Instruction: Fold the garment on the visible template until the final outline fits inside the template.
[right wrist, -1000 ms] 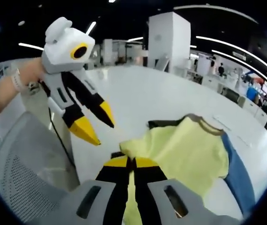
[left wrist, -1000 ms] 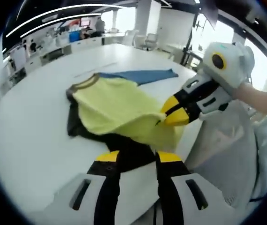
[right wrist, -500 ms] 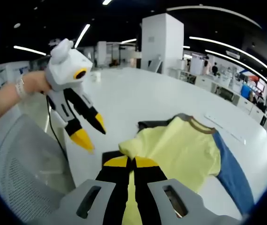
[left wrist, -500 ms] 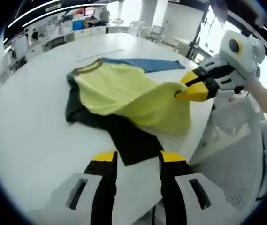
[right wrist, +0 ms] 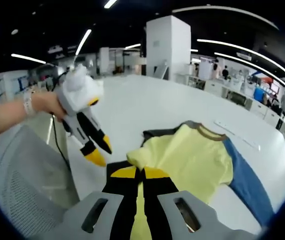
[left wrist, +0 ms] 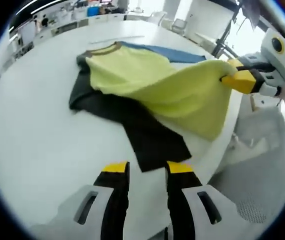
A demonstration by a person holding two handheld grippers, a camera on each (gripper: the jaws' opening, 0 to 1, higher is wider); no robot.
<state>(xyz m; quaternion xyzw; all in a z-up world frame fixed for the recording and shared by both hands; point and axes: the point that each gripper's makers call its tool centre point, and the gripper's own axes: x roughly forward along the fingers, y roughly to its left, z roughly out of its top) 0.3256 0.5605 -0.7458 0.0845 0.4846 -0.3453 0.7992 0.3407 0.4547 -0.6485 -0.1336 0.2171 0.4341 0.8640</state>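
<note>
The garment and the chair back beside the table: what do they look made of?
The garment looks like soft matte knit fabric, probably cotton jersey: it drapes and creases where the right gripper lifts it. The chair back looks like grey woven mesh; fine perforations show, and it seems slightly see-through.

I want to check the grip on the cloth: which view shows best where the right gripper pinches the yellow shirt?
The left gripper view: the right gripper shows from the side, shut on the raised hem of the yellow shirt. The right gripper view looks along its own shut jaws, with yellow cloth between them, so the pinch point is mostly hidden.
</note>
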